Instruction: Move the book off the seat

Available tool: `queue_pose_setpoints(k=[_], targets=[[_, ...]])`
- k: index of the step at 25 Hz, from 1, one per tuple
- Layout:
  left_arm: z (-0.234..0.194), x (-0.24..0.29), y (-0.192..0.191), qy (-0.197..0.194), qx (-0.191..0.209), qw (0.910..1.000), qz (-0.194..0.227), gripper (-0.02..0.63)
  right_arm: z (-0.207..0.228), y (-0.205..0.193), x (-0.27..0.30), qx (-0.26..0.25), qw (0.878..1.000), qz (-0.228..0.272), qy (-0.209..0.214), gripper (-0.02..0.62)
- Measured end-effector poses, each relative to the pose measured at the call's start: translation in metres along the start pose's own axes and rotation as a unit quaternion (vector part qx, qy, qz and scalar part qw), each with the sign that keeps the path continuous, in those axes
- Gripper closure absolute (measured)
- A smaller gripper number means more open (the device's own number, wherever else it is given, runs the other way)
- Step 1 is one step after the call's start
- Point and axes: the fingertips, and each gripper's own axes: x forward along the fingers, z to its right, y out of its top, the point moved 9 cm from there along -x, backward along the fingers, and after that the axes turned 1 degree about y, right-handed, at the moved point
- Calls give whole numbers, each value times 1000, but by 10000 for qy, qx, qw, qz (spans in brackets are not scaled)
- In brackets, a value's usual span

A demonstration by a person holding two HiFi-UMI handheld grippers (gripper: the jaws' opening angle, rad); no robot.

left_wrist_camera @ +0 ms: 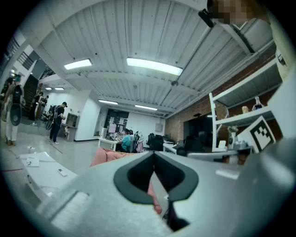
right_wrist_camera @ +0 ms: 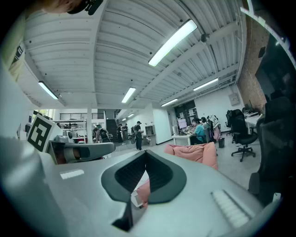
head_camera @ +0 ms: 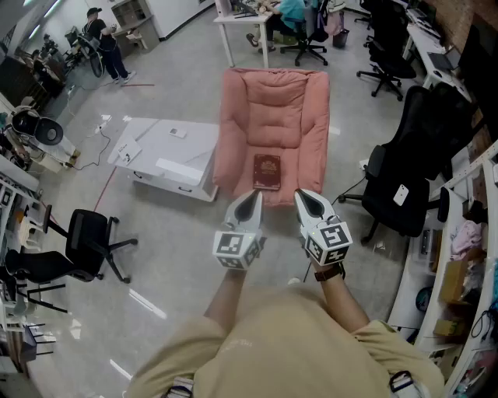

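A dark red book (head_camera: 267, 172) lies flat on the seat of a pink cushioned armchair (head_camera: 274, 101), near the seat's front edge. My left gripper (head_camera: 250, 197) and my right gripper (head_camera: 304, 196) hover side by side just short of the chair's front, both shut and holding nothing. The left gripper's tips (left_wrist_camera: 154, 154) meet, with the pink chair (left_wrist_camera: 107, 156) behind them. In the right gripper view the closed tips (right_wrist_camera: 146, 153) point level at the chair back (right_wrist_camera: 196, 152). The book does not show in either gripper view.
A white low table (head_camera: 170, 155) stands left of the chair. Black office chairs (head_camera: 408, 183) crowd the right side, and another (head_camera: 85, 245) stands at the left. Desks with seated people (head_camera: 292, 15) are behind the armchair. A person (head_camera: 105, 43) stands far left.
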Motion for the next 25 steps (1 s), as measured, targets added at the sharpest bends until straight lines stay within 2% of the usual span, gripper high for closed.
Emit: queue_pose_setpoints(k=[7, 12, 17, 25], targets=[[35, 17, -21, -5, -137, 9996, -257, 604, 38, -15, -28, 348, 9991, -138, -190, 591], [54, 8, -48, 9, -148, 9977, -662, 604, 50, -45, -37, 645, 9965, -393, -367, 589], [40, 21, -68, 117, -277, 9961, -829, 604, 58, -59, -30, 772, 9952, -566, -220, 589], [-16, 84, -71, -122, -484, 9953, -834, 604, 92, -62, 38, 742, 9928, -784, -526, 591]])
